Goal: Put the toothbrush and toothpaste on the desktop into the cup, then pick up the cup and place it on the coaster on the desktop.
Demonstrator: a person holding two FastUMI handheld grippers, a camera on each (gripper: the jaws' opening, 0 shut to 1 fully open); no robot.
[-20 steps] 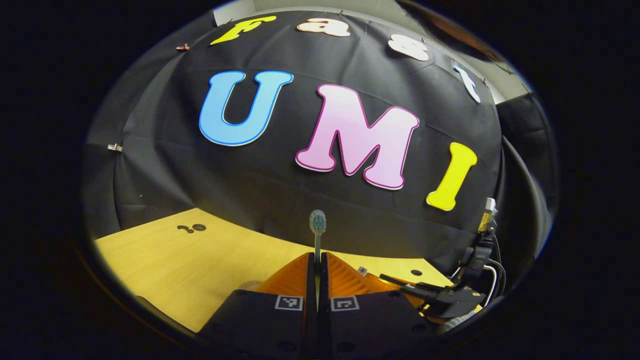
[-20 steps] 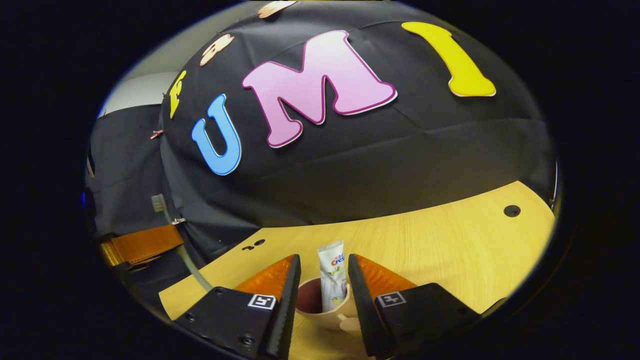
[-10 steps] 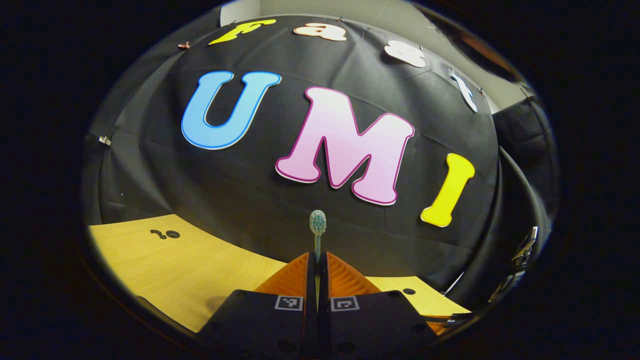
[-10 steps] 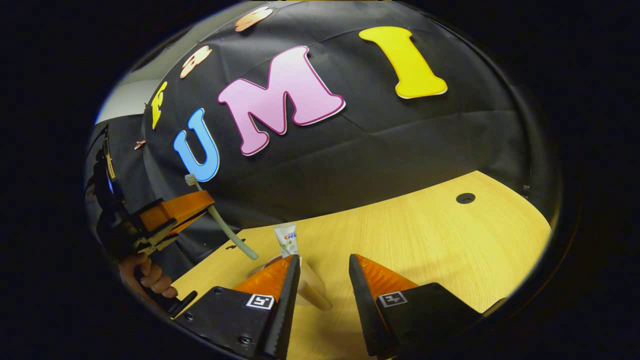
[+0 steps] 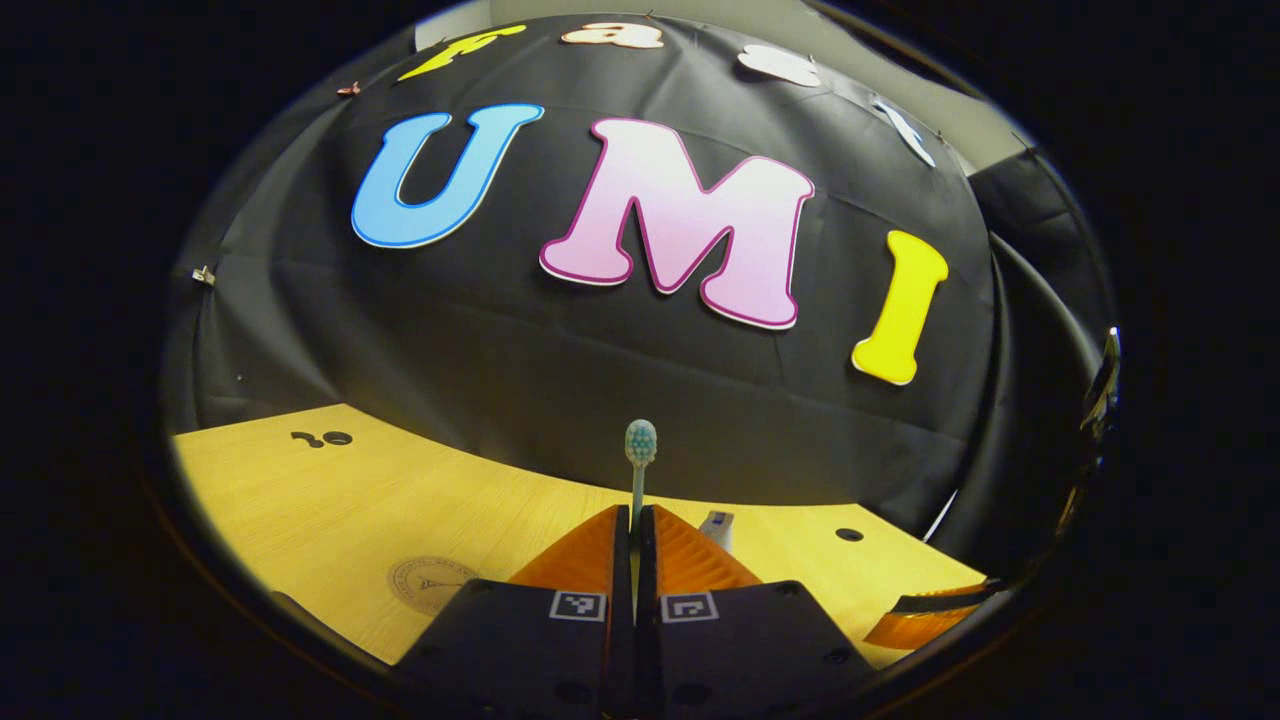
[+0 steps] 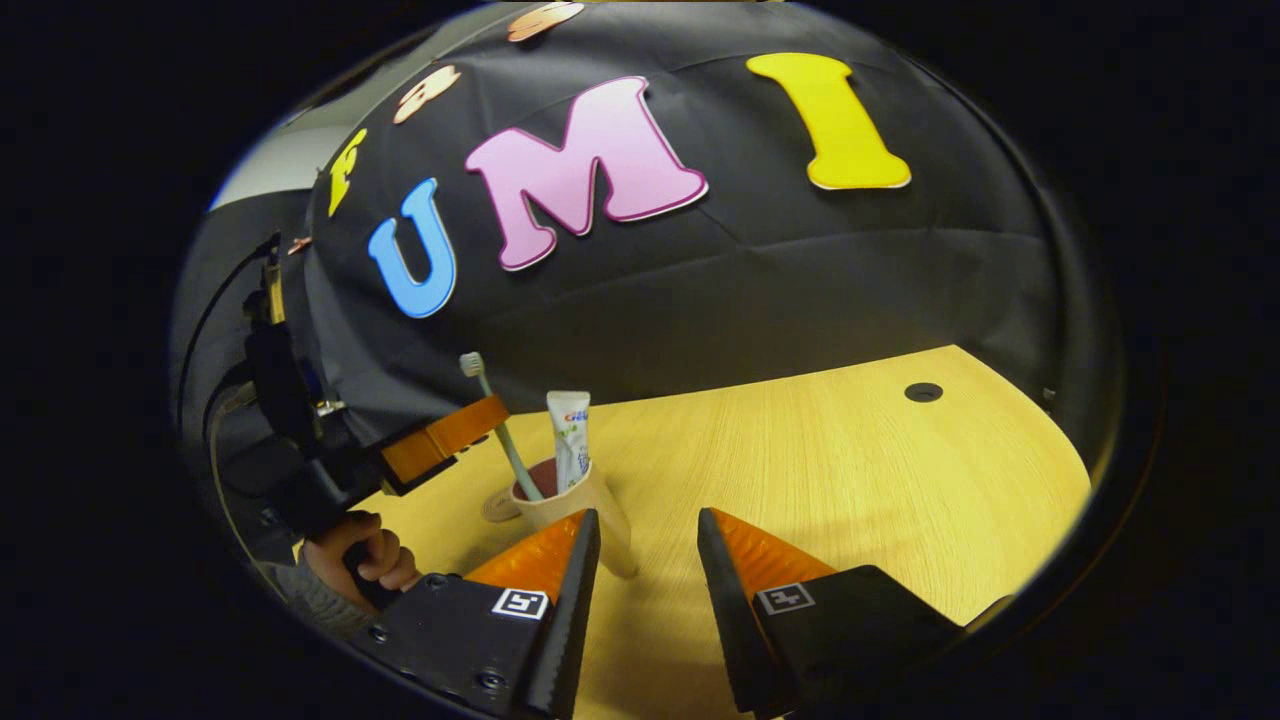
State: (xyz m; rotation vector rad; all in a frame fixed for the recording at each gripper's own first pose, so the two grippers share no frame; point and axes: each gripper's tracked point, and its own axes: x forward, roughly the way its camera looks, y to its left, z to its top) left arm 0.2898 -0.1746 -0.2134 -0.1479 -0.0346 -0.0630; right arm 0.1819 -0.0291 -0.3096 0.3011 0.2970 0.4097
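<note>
**Toothbrush held over the cup, toothpaste already inside**

The cup (image 6: 572,505) stands on the desk (image 6: 850,470) and serves as the landmark. The toothpaste (image 6: 570,440) stands upright inside it, its top rising above the rim. In the right gripper view the left gripper (image 6: 478,428), held by a hand (image 6: 375,560), sits just left of the cup with both fingers clamped on the toothbrush (image 6: 498,430). The brush slants, bristles up and away from the cup, and its lower end reaches down into the cup's mouth beside the toothpaste. In the left gripper view the brush head (image 5: 640,442) stands above the closed fingertips (image 5: 633,520).

The right gripper (image 6: 648,525) is just in front of the cup, its fingers spread apart and gripping nothing; its left finger overlaps the cup's base in the picture, though contact cannot be judged.

The coaster (image 6: 497,506) lies flat on the desk just behind and left of the cup, partly hidden by it; it also shows in the left gripper view (image 5: 425,582).
</note>
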